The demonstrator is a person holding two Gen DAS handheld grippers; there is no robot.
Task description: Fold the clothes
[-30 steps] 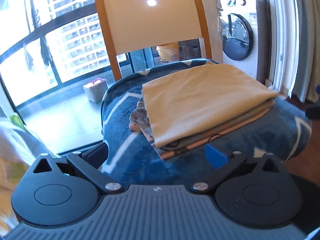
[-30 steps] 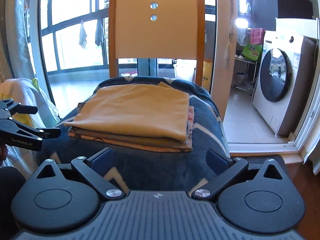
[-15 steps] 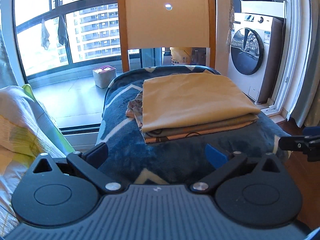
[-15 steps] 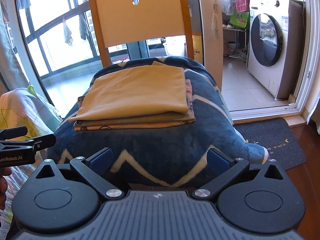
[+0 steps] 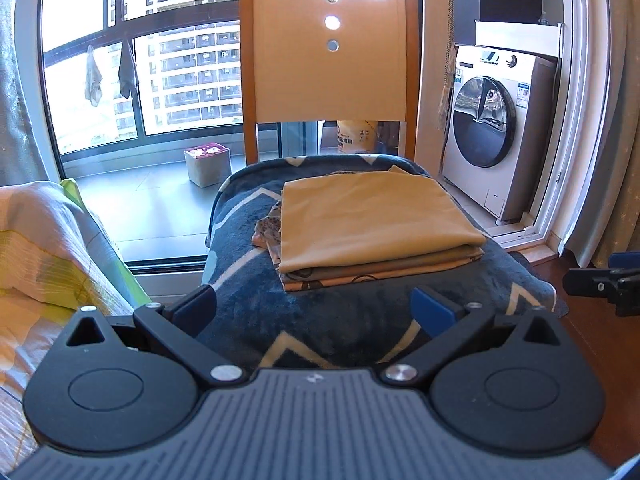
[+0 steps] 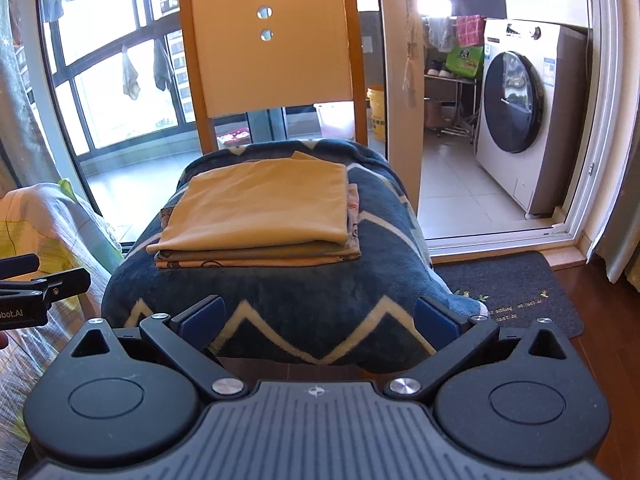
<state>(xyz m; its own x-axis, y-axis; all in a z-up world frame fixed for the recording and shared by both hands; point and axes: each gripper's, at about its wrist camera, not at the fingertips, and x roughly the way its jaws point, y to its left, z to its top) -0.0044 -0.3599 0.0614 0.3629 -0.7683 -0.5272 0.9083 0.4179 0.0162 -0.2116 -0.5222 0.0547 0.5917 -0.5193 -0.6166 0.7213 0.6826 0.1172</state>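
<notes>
Nearest, the left claw (image 5: 316, 308) and the right claw (image 6: 318, 314) both gape wide, gripping nothing, short of the chair's front edge. The dark blue zigzag-patterned fleece blanket (image 6: 280, 300) hides the seat and spills over its front. On it lies the folded mustard-tan cloth (image 6: 264, 204), topping a patterned folded garment (image 6: 256, 258) of which only edges show. Behind rises the orange wooden chair back (image 6: 268, 64).
</notes>
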